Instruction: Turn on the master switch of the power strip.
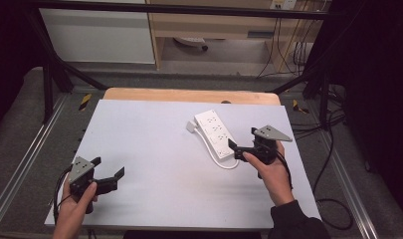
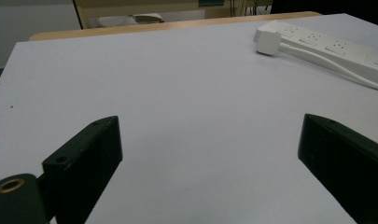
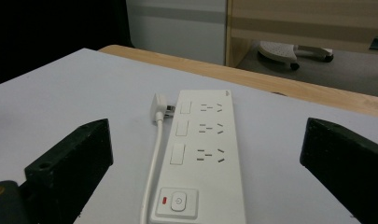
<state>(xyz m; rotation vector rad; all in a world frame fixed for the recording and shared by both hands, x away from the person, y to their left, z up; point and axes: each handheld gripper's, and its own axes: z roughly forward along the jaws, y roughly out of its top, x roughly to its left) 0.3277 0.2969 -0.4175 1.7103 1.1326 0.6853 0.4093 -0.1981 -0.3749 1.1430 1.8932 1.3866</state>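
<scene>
Power strip point(image 1: 215, 133) lies flat on the bench point(image 1: 154, 149), at 1 o'clock from centre, switch end nearest my right gripper point(image 1: 243, 144). I judge it rigid, light, smooth plastic; best pinched across the narrow body near the switch point(image 3: 178, 201). Cord point(image 3: 151, 172) limp, runs alongside. Right gripper wide, empty. Left gripper point(image 1: 108, 174) at 8 o'clock, wide, empty.

L claw point(image 1: 109, 172) – low at near-left, jaws spread wide, nothing between, held in L hand point(image 1: 78, 201), forearm in from bottom. R claw point(image 1: 243, 145) – jaws wide apart, pointing left, gripped by R hand point(image 1: 266, 167), dark sleeve at wrist.
</scene>
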